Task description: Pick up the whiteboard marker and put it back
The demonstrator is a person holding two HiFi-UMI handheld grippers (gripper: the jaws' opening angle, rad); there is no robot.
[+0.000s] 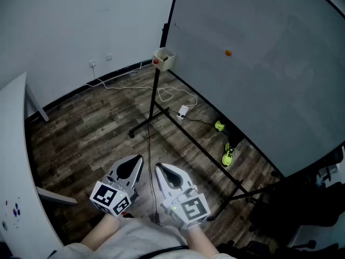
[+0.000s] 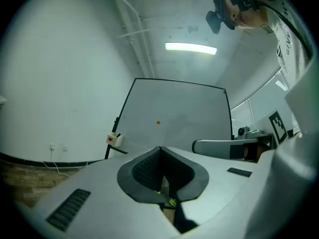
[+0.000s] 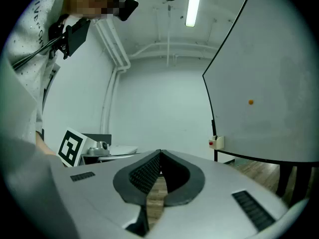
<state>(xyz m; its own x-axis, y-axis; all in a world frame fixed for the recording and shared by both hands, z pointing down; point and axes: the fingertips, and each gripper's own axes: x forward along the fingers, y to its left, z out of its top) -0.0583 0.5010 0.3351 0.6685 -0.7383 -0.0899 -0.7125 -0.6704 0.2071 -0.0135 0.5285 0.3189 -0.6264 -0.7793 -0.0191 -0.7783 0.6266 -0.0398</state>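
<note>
light: dim, cool, ceiling tube [image 2: 191, 48] mildly glaring | head view: murky, faint shadows | gripper views: fisheye-bent, black corners | focus: left gripper [image 2: 160, 148] shell soft near lens

Wooden floor [image 1: 91, 139], white cable [image 1: 129, 88], power strip [image 1: 183, 111], orange dot [image 1: 228, 53]

Whiteboard [image 1: 259, 63] at right, box [image 1: 164, 58] on its left edge, power strip [image 1: 182, 112] on floor [image 1: 91, 128] below; left gripper [image 1: 139, 159] beside right gripper [image 1: 158, 167] in foreground.
</note>
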